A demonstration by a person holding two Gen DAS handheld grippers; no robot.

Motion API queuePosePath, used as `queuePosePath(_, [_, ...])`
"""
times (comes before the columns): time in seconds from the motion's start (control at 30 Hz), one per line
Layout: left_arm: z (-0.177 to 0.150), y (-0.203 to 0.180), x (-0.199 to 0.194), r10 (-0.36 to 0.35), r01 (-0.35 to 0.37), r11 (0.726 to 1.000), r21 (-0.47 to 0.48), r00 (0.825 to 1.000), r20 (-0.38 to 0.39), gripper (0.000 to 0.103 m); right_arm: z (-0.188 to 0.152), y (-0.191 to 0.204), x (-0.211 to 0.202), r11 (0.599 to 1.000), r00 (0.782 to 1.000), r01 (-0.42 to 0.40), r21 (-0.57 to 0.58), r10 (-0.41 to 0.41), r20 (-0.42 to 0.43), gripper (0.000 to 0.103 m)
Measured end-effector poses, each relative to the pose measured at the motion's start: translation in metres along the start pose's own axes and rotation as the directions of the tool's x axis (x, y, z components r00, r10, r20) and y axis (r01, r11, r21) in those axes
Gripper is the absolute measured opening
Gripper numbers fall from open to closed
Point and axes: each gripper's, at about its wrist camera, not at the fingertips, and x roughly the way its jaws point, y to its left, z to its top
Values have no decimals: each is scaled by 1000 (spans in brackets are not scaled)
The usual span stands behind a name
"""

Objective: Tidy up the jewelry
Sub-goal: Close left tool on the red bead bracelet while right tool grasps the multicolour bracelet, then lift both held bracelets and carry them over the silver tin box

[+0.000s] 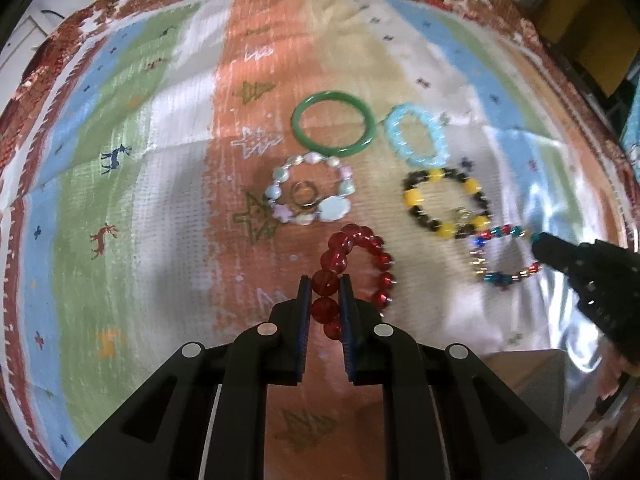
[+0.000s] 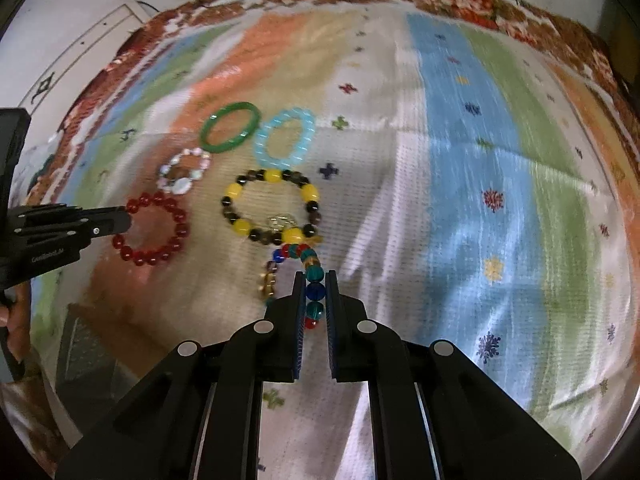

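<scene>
Between the left hand-held gripper (image 1: 325,294) pads, clamped narrow on the red bead bracelet (image 1: 352,270), round beads could slip, as could the multicoloured bracelet (image 2: 298,276) pinched by the right hand-held gripper (image 2: 314,292)

We count six bracelets on the patterned cloth (image 1: 132,128): one green bangle (image 1: 334,124), one light blue (image 1: 416,136), one pastel (image 1: 310,188), one black-and-yellow (image 1: 446,204), one red (image 1: 356,268), one multicoloured (image 1: 502,256). We also count one small ring (image 1: 305,196) and two grippers (image 1: 325,296) (image 2: 314,292).
</scene>
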Motion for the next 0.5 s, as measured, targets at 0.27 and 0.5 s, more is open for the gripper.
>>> queuePosePath(0.27, [-10, -8, -20, 28, -27, 1000, -13, 998, 62, 13, -7, 15, -18, 999, 997, -13, -31, 15, 72, 10])
queuePosePath(0.5, [-14, -3, -35, 60, -54, 997, -48, 990, 130, 13, -8, 18, -31, 999, 990, -18, -43, 24, 138, 10])
